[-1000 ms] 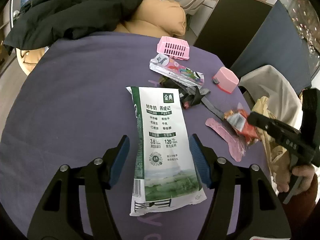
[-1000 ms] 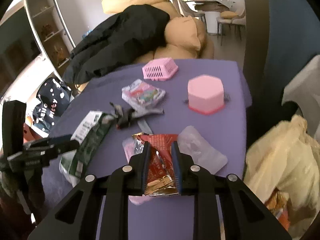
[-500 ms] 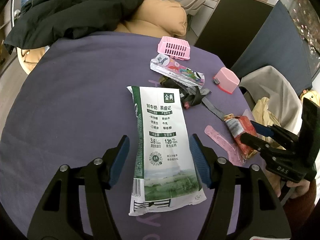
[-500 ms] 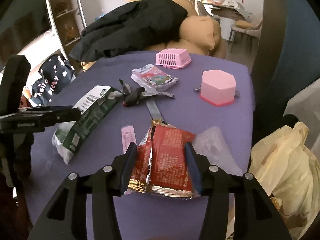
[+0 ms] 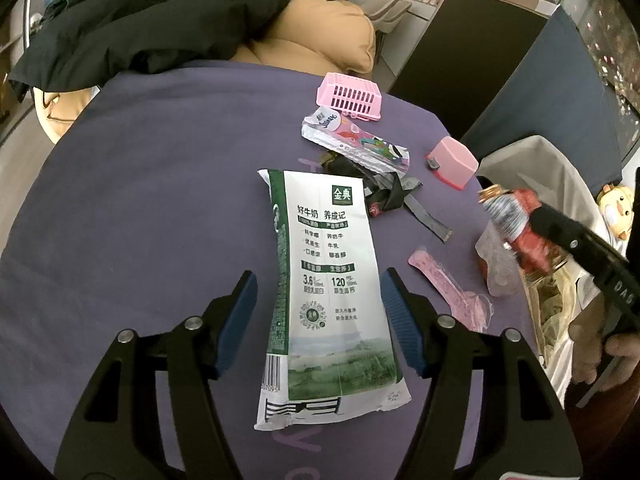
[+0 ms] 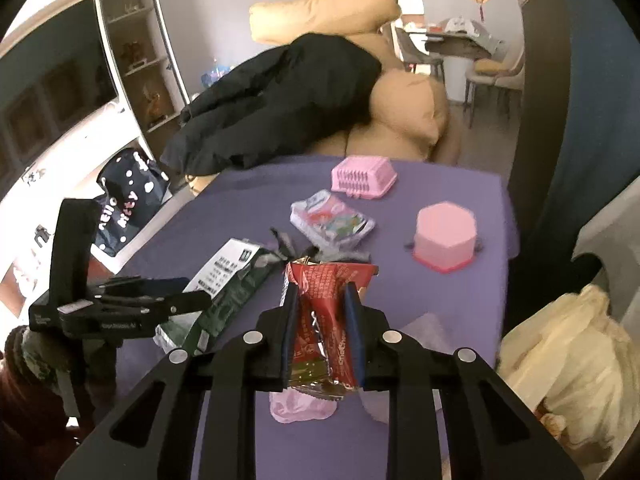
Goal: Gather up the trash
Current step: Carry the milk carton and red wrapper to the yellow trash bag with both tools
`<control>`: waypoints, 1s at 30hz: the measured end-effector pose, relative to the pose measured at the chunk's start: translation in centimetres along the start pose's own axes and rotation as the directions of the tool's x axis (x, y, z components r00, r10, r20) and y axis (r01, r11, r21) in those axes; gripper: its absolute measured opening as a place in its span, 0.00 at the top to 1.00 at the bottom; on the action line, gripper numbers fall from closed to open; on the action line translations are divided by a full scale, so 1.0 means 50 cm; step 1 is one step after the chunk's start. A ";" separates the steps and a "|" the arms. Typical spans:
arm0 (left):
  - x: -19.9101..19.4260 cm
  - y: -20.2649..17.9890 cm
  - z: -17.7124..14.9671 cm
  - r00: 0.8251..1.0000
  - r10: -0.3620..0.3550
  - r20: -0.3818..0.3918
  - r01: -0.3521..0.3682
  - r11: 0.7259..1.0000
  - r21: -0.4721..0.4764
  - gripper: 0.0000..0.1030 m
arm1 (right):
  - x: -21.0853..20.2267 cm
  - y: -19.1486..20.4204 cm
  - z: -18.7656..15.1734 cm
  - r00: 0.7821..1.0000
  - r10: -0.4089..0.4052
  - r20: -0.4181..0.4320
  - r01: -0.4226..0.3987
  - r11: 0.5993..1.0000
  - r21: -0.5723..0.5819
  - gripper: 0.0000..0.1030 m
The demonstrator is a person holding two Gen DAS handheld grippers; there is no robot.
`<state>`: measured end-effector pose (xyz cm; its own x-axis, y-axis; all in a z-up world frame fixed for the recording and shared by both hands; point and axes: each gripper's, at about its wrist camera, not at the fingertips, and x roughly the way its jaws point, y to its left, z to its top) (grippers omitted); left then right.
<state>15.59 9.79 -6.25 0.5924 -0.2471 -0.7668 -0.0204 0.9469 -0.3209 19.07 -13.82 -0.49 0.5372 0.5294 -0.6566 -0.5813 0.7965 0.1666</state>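
Note:
My left gripper (image 5: 319,316) is open, its jaws on either side of a white and green milk pouch (image 5: 328,288) lying flat on the purple table (image 5: 140,220). My right gripper (image 6: 322,330) is shut on a red snack wrapper (image 6: 325,312) and holds it lifted above the table; the wrapper also shows at the right of the left wrist view (image 5: 520,228). A pink wrapper (image 5: 448,288), a clear plastic piece (image 5: 494,264), a colourful tissue pack (image 5: 356,142) and dark straps (image 5: 384,192) lie on the table.
A pink basket (image 5: 350,96) and a pink hexagonal box (image 5: 454,162) stand at the table's far side. A yellow trash bag (image 6: 568,360) hangs open off the right edge. A sofa with a black coat (image 6: 288,100) is behind.
My right gripper closed on the red wrapper and lifted it off the table, rising and tilting up. My left gripper has stayed open over the milk pouch.

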 end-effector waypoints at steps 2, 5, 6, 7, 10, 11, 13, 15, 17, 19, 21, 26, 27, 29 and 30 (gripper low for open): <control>0.002 -0.001 0.002 1.000 0.003 -0.001 -0.003 1.000 0.003 0.41 | -0.008 0.000 -0.001 1.000 -0.014 0.003 0.014 1.000 -0.007 0.78; 0.007 -0.007 0.010 1.000 0.016 0.003 -0.016 1.000 0.026 0.41 | -0.010 0.002 -0.013 1.000 -0.029 -0.009 0.029 0.999 -0.021 0.78; 0.011 -0.011 0.014 1.000 0.023 0.005 -0.023 0.999 0.035 0.40 | -0.008 0.003 -0.018 0.999 -0.037 -0.017 0.037 0.999 -0.028 0.78; 0.014 -0.014 0.019 0.999 0.031 0.007 -0.032 0.998 0.045 0.40 | -0.008 0.003 -0.021 0.999 -0.042 -0.019 0.041 0.999 -0.031 0.78; 0.028 -0.027 0.038 0.998 0.061 0.004 -0.061 0.996 0.068 0.40 | -0.011 -0.001 -0.032 0.998 -0.056 -0.023 0.055 0.998 -0.035 0.78; 0.030 -0.031 0.042 0.998 0.069 0.002 -0.069 0.995 0.074 0.40 | -0.012 -0.005 -0.034 0.998 -0.059 -0.024 0.058 0.998 -0.032 0.78; 0.034 -0.043 0.050 0.996 0.087 -0.003 -0.086 0.991 0.100 0.40 | -0.015 -0.012 -0.037 0.998 -0.066 -0.022 0.066 0.998 -0.022 0.78; 0.036 -0.056 0.053 0.996 0.086 -0.005 -0.085 0.988 0.126 0.40 | -0.018 -0.019 -0.040 0.997 -0.072 -0.018 0.071 0.997 -0.016 0.78; 0.038 -0.067 0.054 0.996 0.084 -0.010 -0.082 0.986 0.146 0.40 | -0.021 -0.029 -0.047 0.997 -0.078 -0.019 0.078 0.997 -0.006 0.78; 0.042 -0.073 0.056 0.996 0.088 -0.013 -0.085 0.984 0.156 0.40 | -0.021 -0.035 -0.053 0.997 -0.079 -0.023 0.079 0.997 0.004 0.78; 0.049 -0.077 0.060 0.995 0.098 -0.015 -0.094 0.983 0.158 0.40 | -0.020 -0.037 -0.059 0.997 -0.076 -0.026 0.077 0.997 0.011 0.78; 0.080 -0.065 0.080 0.991 0.129 -0.028 -0.124 0.983 0.133 0.40 | -0.013 -0.037 -0.072 0.997 -0.067 -0.035 0.067 0.998 0.020 0.78; 0.092 -0.060 0.085 0.991 0.130 -0.040 -0.124 0.985 0.123 0.40 | -0.011 -0.035 -0.074 0.997 -0.068 -0.038 0.068 0.998 0.017 0.78; 0.105 -0.050 0.088 0.991 0.123 -0.061 -0.116 0.988 0.105 0.46 | -0.007 -0.031 -0.077 0.997 -0.069 -0.040 0.069 0.998 0.010 0.78; 0.106 -0.043 0.089 0.993 0.102 -0.064 -0.097 0.992 0.086 0.50 | -0.007 -0.030 -0.078 0.997 -0.069 -0.040 0.069 0.998 0.007 0.78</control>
<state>22.34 7.35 -7.17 0.5348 -0.1616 -0.8294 -0.0083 0.9805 -0.1964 17.36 -16.32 -3.35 0.5510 0.4614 -0.6954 -0.5385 0.8331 0.1261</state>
